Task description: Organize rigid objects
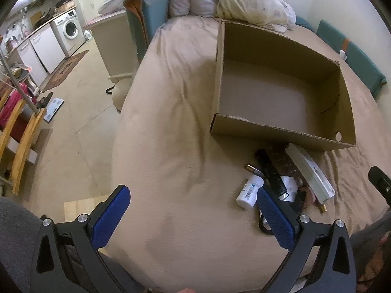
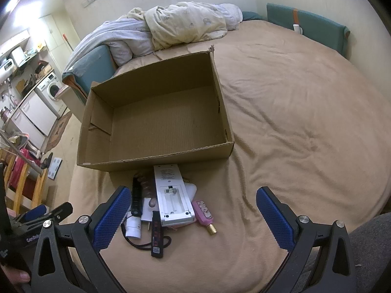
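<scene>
An open, empty cardboard box [image 1: 281, 97] [image 2: 156, 119] stands on the bed. In front of it lies a pile: a white remote face down [image 2: 172, 195] [image 1: 310, 171], a black comb-like piece [image 2: 136, 197] [image 1: 270, 173], a white pill bottle [image 1: 249, 191] [image 2: 134, 227], a pink bottle with a gold cap [image 2: 204, 213] and a black bar with a cord [image 2: 157, 236]. My left gripper [image 1: 193, 195] is open and empty, left of the pile. My right gripper [image 2: 193, 195] is open and empty above the pile's near side.
The bed has a tan sheet [image 1: 171, 146] with bunched bedding [image 2: 185, 24] at the far end. The bed's left edge drops to the floor [image 1: 73, 112]. A wooden frame [image 1: 22, 141] and a washing machine [image 1: 70, 28] stand at the left.
</scene>
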`<control>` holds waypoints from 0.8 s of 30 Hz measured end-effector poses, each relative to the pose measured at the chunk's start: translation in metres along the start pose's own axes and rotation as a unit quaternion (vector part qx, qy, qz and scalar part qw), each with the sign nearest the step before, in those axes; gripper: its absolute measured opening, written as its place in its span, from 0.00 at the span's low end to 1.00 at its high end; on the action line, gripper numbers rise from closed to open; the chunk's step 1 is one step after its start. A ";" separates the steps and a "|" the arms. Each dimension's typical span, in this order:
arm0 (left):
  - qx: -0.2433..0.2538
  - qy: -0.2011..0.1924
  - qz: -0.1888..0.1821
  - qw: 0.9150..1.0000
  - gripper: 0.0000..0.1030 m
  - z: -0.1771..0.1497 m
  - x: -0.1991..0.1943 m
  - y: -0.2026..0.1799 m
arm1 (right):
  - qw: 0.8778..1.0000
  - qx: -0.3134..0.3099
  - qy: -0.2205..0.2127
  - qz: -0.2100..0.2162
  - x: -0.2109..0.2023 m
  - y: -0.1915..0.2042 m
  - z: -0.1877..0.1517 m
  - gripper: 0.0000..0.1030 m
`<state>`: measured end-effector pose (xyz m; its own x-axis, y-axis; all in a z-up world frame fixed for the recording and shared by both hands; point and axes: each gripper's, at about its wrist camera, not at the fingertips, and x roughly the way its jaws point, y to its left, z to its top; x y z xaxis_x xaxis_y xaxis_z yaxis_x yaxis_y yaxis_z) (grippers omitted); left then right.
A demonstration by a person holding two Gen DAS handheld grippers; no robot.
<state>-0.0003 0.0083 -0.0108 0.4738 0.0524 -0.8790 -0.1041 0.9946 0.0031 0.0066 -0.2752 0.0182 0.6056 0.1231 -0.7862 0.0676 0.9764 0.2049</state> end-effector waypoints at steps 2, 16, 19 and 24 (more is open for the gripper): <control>-0.002 0.000 0.000 1.000 1.00 0.001 0.000 0.001 | 1.000 -0.001 0.001 0.000 0.000 -0.003 -0.001 1.00; -0.013 0.074 -0.012 0.997 1.00 0.012 0.026 0.010 | 1.000 0.007 0.008 -0.001 0.004 -0.003 0.001 1.00; 0.015 0.126 -0.046 0.991 0.99 0.023 0.045 -0.003 | 1.000 0.017 0.012 0.003 0.005 -0.007 0.001 1.00; 0.121 0.188 -0.071 0.972 0.71 0.037 0.080 -0.047 | 0.999 0.029 0.019 0.008 0.006 -0.012 0.003 1.00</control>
<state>0.0745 -0.0312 -0.0636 0.1103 -0.0782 -0.9908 0.1698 0.9837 -0.0588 0.0117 -0.2864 0.0121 0.5769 0.1459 -0.8037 0.1045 0.9626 0.2498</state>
